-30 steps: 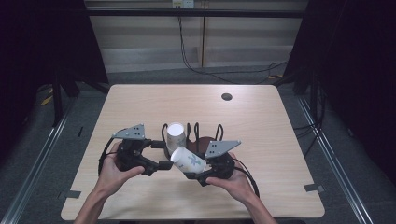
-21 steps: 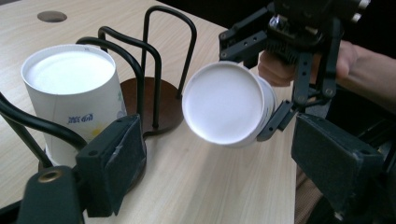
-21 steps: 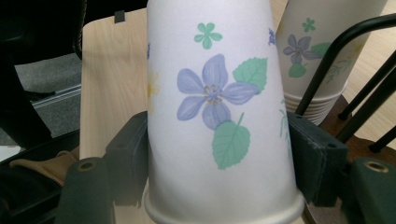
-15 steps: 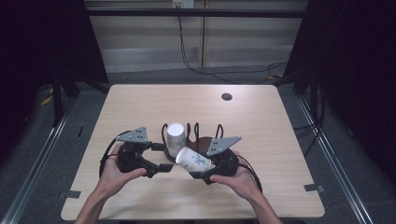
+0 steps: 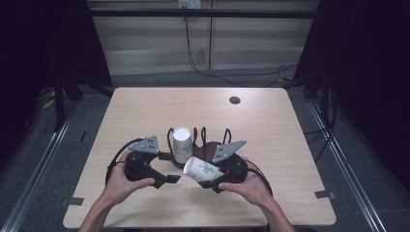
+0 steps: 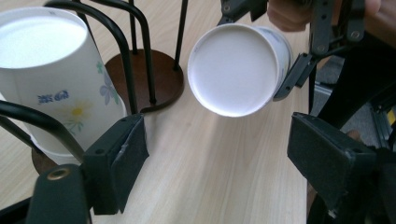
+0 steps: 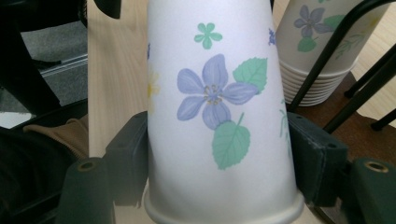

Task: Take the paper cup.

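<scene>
While the right hand-held gripper (image 5: 200,175) clamps a white flower-printed paper cup (image 5: 202,169) sideways, the left hand-held gripper (image 5: 164,167) gapes empty.
High view: cup hangs just over the pale wooden bench (image 5: 270,135), dark room around. Left gripper view: cup base (image 6: 235,69) faces wide jaws. Right gripper view: pads squeeze the cup wall; overgrip could crush it near the stacked cups in the black wire rack (image 7: 314,51).
</scene>
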Demonstrator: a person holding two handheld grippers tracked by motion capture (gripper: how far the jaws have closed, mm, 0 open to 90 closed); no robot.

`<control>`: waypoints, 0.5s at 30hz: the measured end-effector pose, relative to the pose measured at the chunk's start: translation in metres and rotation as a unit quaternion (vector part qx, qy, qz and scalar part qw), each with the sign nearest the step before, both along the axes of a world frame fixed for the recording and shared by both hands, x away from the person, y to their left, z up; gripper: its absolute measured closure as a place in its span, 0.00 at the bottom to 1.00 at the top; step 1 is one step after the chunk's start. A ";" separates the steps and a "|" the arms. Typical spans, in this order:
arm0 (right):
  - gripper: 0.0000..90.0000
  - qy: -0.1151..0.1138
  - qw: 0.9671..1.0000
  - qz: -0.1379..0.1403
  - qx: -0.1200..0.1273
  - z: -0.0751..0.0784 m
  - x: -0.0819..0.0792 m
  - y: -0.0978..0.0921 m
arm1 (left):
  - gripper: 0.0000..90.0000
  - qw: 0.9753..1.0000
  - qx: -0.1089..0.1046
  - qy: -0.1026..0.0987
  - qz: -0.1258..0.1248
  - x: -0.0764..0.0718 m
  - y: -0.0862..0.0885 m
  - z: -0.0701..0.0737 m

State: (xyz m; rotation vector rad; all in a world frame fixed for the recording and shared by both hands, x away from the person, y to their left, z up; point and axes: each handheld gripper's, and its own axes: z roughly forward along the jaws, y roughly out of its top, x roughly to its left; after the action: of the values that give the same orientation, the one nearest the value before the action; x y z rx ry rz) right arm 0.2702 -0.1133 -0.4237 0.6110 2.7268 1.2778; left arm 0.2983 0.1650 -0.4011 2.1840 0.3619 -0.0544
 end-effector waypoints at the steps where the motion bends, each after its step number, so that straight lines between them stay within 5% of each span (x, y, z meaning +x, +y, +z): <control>1: 0.34 0.002 1.000 0.002 0.000 0.000 0.000 0.000 | 0.22 1.000 0.004 0.000 -0.003 0.000 -0.001 0.000; 15: 0.34 0.014 0.998 0.037 -0.050 0.002 -0.003 0.008 | 0.26 0.999 0.035 0.003 -0.030 -0.004 -0.008 -0.003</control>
State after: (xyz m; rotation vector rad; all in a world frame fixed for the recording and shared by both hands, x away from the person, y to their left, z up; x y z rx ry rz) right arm 0.2671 -0.1052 -0.4214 0.5286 2.8403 1.1462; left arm 0.2946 0.1573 -0.4040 2.2638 0.3060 -0.0837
